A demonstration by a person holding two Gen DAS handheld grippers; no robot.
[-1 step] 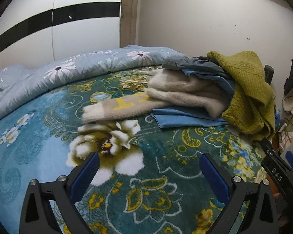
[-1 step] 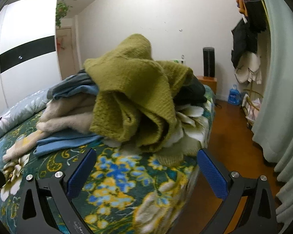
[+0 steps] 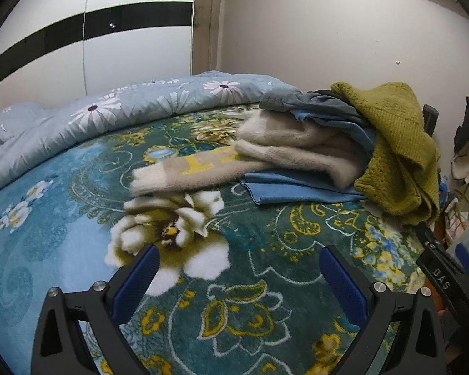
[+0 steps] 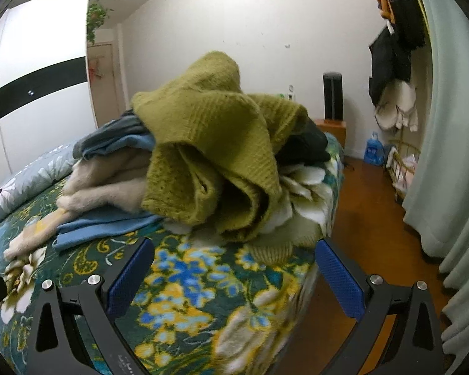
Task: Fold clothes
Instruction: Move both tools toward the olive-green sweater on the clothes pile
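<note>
A pile of unfolded clothes lies on the bed's floral blanket (image 3: 78, 187). On top is an olive knitted sweater (image 3: 397, 143) (image 4: 209, 143). Under it lie a fuzzy beige garment with yellow letters (image 3: 228, 168) (image 4: 103, 184), a blue garment (image 3: 297, 187) (image 4: 100, 228) and a grey-blue one (image 3: 300, 101) (image 4: 115, 134). My left gripper (image 3: 239, 276) is open and empty, above the blanket in front of the pile. My right gripper (image 4: 234, 272) is open and empty, near the bed's corner just short of the olive sweater. It also shows at the right edge of the left wrist view (image 3: 444, 278).
A blue daisy-print duvet (image 3: 125, 109) is bunched along the far side of the bed. A white wardrobe with a black band (image 3: 93, 34) stands behind. Right of the bed are wooden floor (image 4: 369, 218), a curtain (image 4: 453, 156), hanging clothes (image 4: 394, 62) and a basket (image 4: 403, 168).
</note>
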